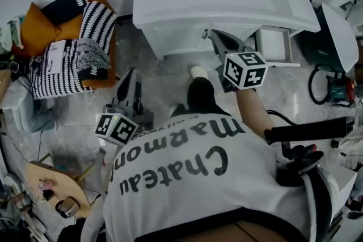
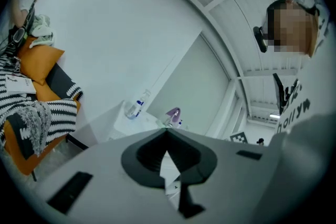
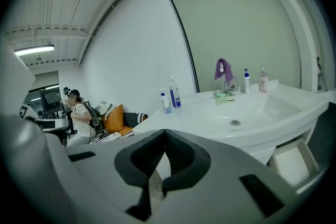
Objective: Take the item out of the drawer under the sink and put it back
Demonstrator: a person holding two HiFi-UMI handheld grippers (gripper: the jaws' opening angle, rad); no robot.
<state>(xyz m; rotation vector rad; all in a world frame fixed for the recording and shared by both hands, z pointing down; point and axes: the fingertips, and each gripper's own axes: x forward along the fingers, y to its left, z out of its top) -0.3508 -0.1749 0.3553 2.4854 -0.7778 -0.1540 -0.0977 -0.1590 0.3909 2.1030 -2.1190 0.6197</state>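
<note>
Hanging open under white sink [image 1: 193, 0], white drawer [image 1: 273, 43], pale inside

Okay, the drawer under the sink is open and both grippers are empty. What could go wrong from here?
The right gripper has its jaws together with nothing between them; reaching into the drawer like that would likely just shove whatever is inside. I cannot make out an item in it, so a blind grab may miss. The drawer juts out beside the person's forearm and could get bumped.

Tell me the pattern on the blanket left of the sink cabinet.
Black and white stripes; the blanket shows best in the head view.
</note>
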